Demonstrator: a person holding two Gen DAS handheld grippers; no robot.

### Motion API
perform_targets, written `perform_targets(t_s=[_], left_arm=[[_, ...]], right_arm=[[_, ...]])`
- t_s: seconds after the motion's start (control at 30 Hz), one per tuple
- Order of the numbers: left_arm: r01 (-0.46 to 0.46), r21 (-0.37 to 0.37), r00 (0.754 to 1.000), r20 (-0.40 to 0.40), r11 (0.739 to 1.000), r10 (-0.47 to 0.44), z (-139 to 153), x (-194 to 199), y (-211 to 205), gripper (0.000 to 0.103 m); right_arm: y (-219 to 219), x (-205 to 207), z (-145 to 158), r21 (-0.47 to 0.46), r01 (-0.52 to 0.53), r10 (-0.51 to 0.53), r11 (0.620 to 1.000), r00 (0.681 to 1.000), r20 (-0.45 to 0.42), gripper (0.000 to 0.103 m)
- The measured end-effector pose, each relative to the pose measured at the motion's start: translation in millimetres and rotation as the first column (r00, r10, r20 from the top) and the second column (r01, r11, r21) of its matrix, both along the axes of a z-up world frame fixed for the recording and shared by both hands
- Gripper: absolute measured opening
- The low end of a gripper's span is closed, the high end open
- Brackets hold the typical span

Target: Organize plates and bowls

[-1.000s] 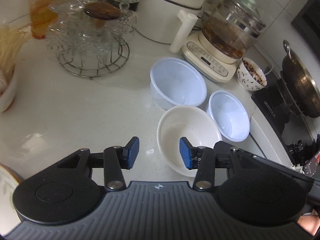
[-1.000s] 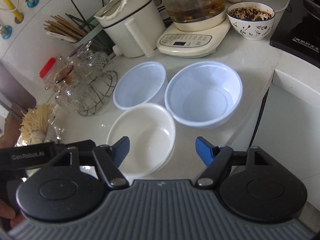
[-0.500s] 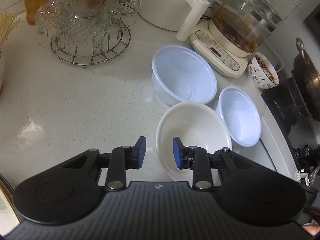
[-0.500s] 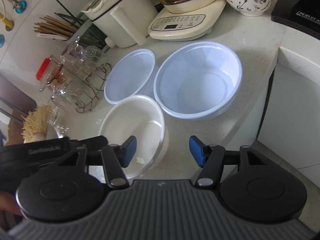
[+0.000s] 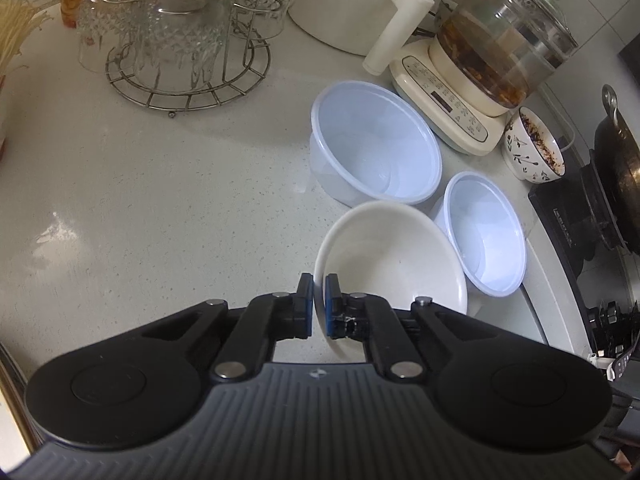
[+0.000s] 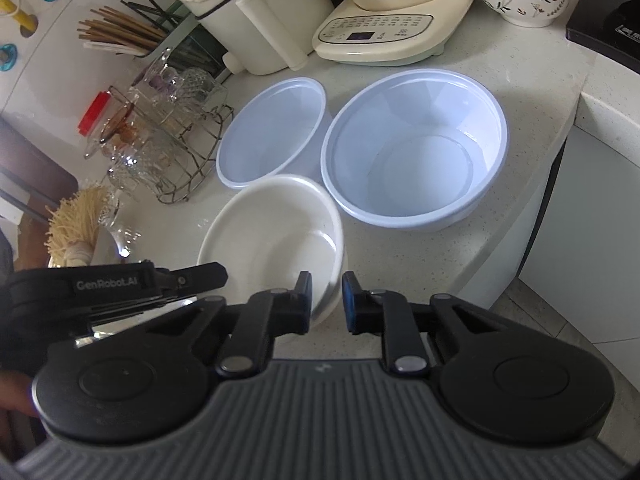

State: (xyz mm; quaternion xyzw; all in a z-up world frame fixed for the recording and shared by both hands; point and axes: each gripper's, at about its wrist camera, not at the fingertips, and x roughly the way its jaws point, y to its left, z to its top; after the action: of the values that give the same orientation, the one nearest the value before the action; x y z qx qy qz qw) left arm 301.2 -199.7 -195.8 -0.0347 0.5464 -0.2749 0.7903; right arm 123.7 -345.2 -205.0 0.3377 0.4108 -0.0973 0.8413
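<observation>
A white bowl sits on the pale counter near its front edge. Touching it behind are two pale blue plastic bowls, a larger one and a smaller one. My left gripper is shut on the white bowl's near left rim, one pad inside and one outside. In the right wrist view the white bowl lies in front of both blue bowls. My right gripper straddles its right rim. Its jaws are closing, with a thin gap showing at the outer pad. The left gripper holds the opposite rim.
A wire rack of glass cups stands at the back left. A white pot, a glass kettle on its base and a patterned bowl of food line the back. A wok on a stove is right. The counter edge drops off at the right.
Both pairs of jaws have narrowed. The left gripper sank toward the white bowl and shut on its rim. The right jaws came in around the opposite rim.
</observation>
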Motion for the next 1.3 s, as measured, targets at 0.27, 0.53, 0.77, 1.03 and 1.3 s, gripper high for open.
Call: perform_targets(t_s=[0.27,0.53,0.77,1.03,1.3], left_arm=[[-0.046,-0.021,0.999,0.009,0.999,0.046,15,-7,27,0.006],[-0.135,-0.005,0.99,0.025,0.991,0.135,28,-10,73,0.007],[-0.258,0.004,0.966,0.02,0.966,0.258,25,-16,121,0.007],[-0.309,0.04,0.951,0.021,0.95,0.309,16,-21,138,0.008],[-0.275,0.057,0.961,-0.007,0.96,0.276,7,-17,143,0.009]], right_arm=[[12,6,9,-0.007,-0.063,0.063,0.998,0.998,0.025,0.019],[41,26,22,-0.023,-0.222,0.223,0.975,0.973,0.052,0.019],[75,51,22,-0.039,-0.376,0.377,0.926,0.926,0.036,0.019],[99,75,18,-0.07,-0.466,0.466,0.882,0.885,-0.024,0.021],[99,86,8,-0.033,-0.459,0.457,0.888,0.888,-0.053,0.022]])
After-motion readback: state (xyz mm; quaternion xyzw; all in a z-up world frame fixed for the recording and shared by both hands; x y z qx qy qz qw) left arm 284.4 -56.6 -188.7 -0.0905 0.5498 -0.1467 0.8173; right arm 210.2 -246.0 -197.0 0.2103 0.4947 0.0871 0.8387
